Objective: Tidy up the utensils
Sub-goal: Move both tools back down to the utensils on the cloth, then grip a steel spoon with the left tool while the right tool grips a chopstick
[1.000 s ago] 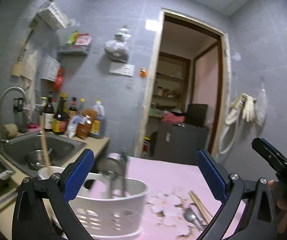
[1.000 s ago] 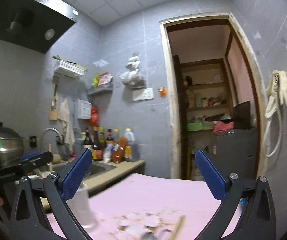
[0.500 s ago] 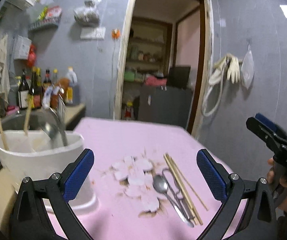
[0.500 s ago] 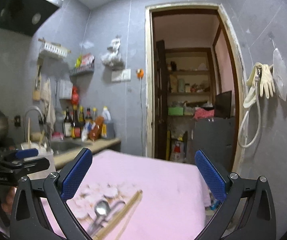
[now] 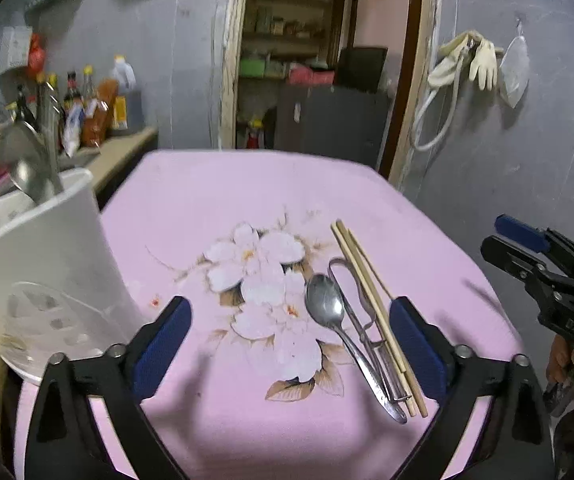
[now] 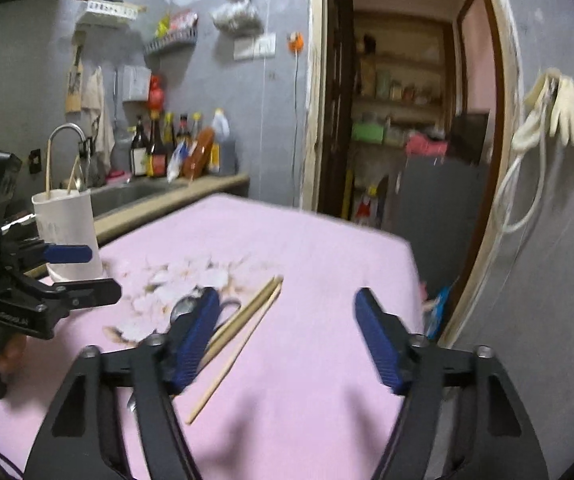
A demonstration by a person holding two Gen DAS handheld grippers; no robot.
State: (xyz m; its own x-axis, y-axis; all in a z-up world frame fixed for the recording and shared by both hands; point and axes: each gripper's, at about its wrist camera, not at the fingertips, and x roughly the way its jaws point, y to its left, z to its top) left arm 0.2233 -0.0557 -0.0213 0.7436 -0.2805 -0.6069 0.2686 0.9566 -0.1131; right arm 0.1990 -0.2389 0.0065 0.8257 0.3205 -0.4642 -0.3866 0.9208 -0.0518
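Steel spoon [image 5: 324,309], wire tongs [image 5: 361,312], pale wooden chopsticks [image 5: 375,312]: lower right of left-wrist frame, bunched touching on pink floral cloth [image 5: 223,200] | left gripper [image 5: 287,344]: wide open, empty | right gripper [image 6: 287,336]: wide open, empty | white slotted holder [image 5: 47,264]: left edge | advice: straddle one item, avoid neighbours.

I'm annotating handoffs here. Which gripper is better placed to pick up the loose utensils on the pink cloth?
Probably the left gripper: it is open with the spoon and chopsticks between its fingers. The right gripper, also open, has them by its left finger.
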